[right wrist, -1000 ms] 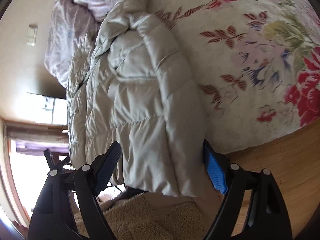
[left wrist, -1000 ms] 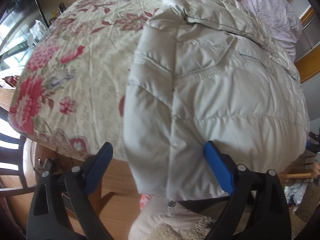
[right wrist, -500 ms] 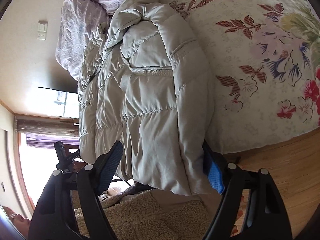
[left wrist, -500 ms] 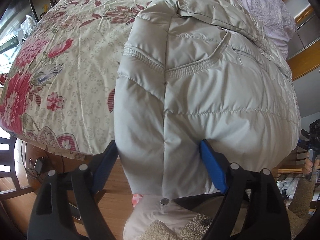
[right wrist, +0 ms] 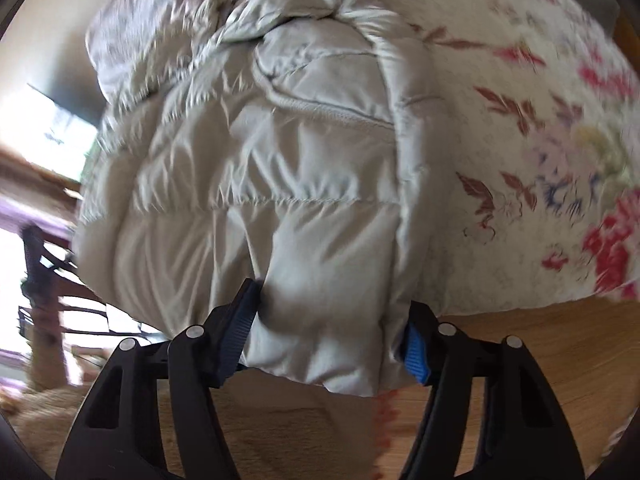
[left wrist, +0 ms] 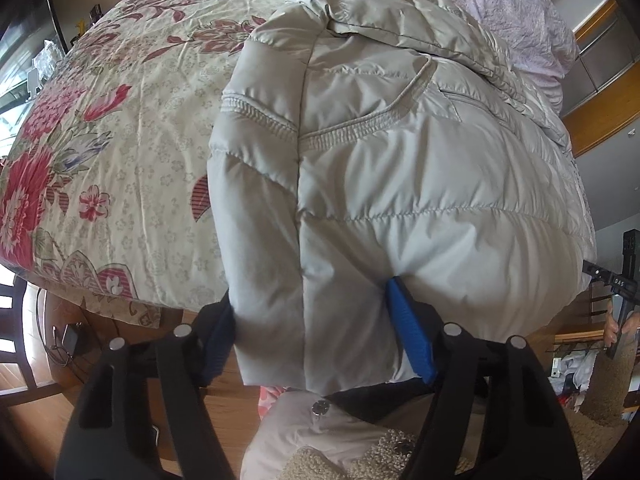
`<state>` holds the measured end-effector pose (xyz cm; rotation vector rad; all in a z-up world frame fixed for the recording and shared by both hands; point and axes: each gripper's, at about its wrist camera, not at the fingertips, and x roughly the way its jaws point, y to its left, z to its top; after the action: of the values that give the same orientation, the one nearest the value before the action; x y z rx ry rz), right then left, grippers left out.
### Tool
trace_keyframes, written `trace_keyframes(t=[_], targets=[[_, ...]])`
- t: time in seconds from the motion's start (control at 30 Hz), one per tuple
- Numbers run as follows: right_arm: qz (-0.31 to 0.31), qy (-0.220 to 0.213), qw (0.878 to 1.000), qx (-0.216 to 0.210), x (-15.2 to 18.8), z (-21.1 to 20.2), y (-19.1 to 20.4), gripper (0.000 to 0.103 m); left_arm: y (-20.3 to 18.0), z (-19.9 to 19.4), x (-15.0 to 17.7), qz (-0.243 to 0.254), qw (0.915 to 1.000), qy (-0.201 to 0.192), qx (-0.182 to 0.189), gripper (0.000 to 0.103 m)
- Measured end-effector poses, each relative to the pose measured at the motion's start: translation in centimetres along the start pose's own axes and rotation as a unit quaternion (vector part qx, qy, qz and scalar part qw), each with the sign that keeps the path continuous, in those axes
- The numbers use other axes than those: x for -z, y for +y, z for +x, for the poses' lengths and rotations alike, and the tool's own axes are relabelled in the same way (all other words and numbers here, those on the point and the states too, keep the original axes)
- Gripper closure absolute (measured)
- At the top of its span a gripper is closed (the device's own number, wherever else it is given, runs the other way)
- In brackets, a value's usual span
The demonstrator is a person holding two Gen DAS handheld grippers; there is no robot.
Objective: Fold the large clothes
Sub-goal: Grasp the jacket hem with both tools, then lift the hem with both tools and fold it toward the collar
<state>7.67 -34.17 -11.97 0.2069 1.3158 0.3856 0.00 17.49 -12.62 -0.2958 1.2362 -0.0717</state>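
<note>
Puffer jacket (left wrist: 400, 184), pale grey and quilted, spread over a floral bedspread (left wrist: 120, 152), hem end hanging past the bed's near edge above a wooden floor (right wrist: 540, 380)

Left wrist view, from left to right:
- dark chair (left wrist: 16, 344) at the far left edge, beside the floor
- floral bedspread with red blooms, cream ground, filling the left half
- left gripper (left wrist: 312, 328) clamped on puffer jacket at its hem; left blue pad mostly hidden behind the fabric, right blue pad (left wrist: 412, 340) pressed into the padding, thick fold of jacket bunched between the jaws
- elastic pocket seam (left wrist: 352, 132) curving across the jacket's middle
- lilac crinkled sheet (left wrist: 520, 20) beyond the jacket's far end, upper right
- black bracket (left wrist: 624, 272) at the far right edge, part of a hand just beside it

Right wrist view, blurred by motion, from left to right:
- bright window (right wrist: 52, 132) and dark chair rails at the left
- jacket filling the centre, lilac sheet (right wrist: 132, 28) above it
- right gripper (right wrist: 332, 324) closed on the jacket's hem corner, fabric wedged between both blue pads (right wrist: 414, 354), jaws held apart only by the padding
- bedspread with red and brown leaf print on the right, touching the jacket's side

Both grips sitting at the hem, one on each side of the same garment
</note>
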Motion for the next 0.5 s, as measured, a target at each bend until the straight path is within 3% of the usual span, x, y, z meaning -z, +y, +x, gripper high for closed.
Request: trace_keyframes(t=[0.23, 0.3, 0.37, 0.5], targets=[[0.037, -0.006, 0.997, -0.06, 0.1, -0.4, -2.3, 0.037, 0.1, 0.0, 0.1, -0.008, 1.0, -0.002, 0.002, 0.039], [0.04, -0.009, 0.997, -0.059, 0.2, -0.5, -2.7, 0.044, 0.0, -0.1, 0.0, -0.008, 1.0, -0.003, 0.003, 0.049], [0.055, -0.006, 0.996, -0.07, 0.3, -0.5, -3.1, 0.067, -0.1, -0.2, -0.1, -0.007, 0.9999, -0.005, 0.007, 0.06], [0.073, -0.009, 0.993, -0.097, 0.3, -0.5, -4.1, 0.082, -0.4, -0.8, -0.5, -0.004, 0.9998, -0.015, 0.009, 0.079]])
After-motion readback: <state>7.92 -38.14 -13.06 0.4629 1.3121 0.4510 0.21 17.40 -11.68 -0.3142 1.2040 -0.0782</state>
